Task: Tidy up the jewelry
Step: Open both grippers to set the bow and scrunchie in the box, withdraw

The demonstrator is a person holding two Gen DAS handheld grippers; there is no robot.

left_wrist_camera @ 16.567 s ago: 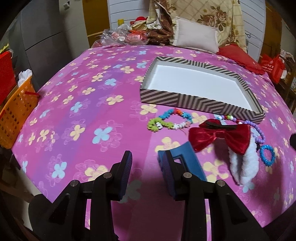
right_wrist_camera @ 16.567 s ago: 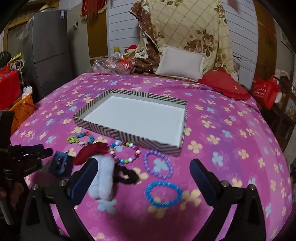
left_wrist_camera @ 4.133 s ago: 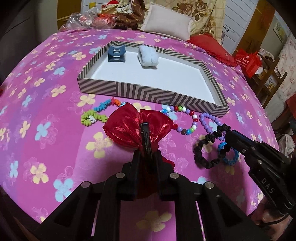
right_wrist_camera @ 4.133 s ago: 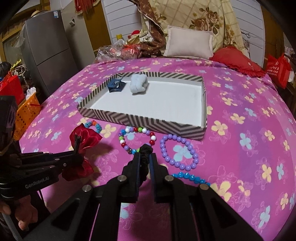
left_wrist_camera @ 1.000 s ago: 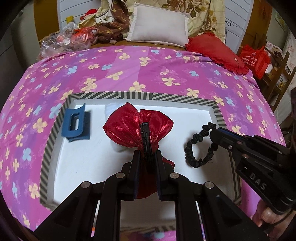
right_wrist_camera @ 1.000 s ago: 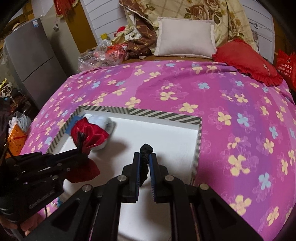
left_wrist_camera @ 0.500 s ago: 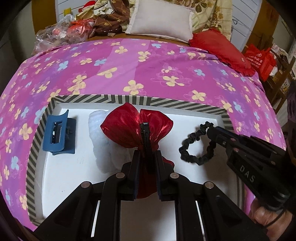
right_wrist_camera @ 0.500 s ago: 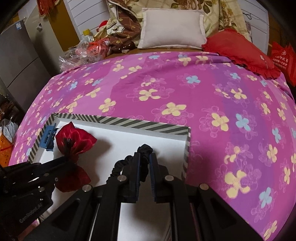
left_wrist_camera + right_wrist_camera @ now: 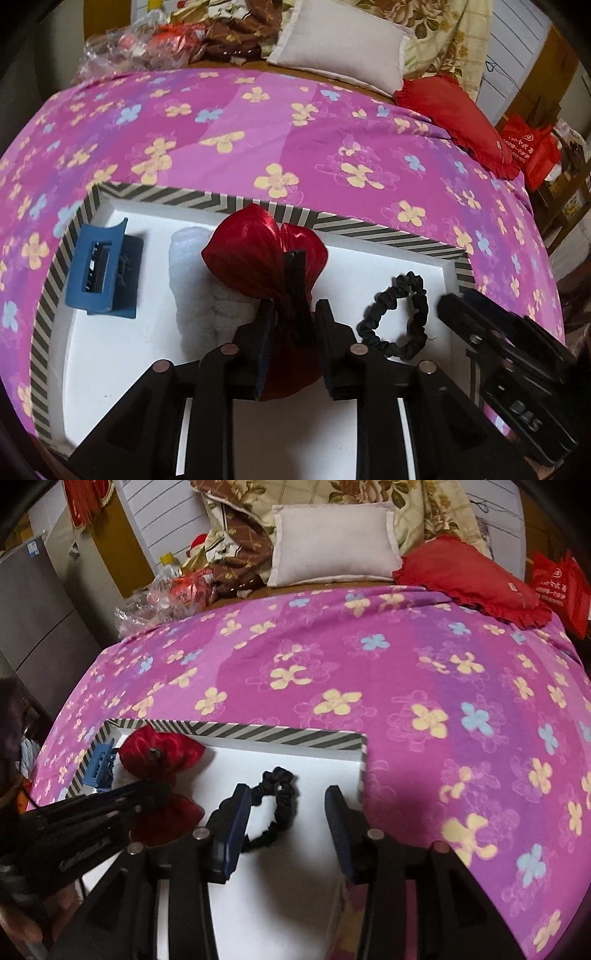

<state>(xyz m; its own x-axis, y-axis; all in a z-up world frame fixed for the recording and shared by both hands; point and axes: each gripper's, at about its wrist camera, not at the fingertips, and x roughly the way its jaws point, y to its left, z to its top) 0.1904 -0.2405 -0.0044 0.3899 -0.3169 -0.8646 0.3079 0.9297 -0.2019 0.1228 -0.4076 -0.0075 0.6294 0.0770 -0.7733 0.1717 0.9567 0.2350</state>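
The striped tray (image 9: 369,227) lies on the pink flowered bedspread; it also shows in the right wrist view (image 9: 280,734). My left gripper (image 9: 293,314) has its jaws slightly parted around the red bow hair clip (image 9: 258,254), which rests in the tray over a white fluffy scrunchie (image 9: 192,273). A blue claw clip (image 9: 103,273) lies at the tray's left end. My right gripper (image 9: 284,805) is open, and the black scrunchie (image 9: 277,805) lies loose on the tray floor between its fingers. The bow (image 9: 159,757) shows left of it.
Pillows (image 9: 332,546), a red cushion (image 9: 469,579) and plastic-wrapped items (image 9: 166,594) sit at the head of the bed. A red bag (image 9: 561,587) stands at the far right. A grey cabinet (image 9: 33,609) stands left of the bed.
My right gripper has opened and let the black scrunchie drop onto the tray floor. My left gripper's jaws have parted a little around the red bow, which now rests in the tray.
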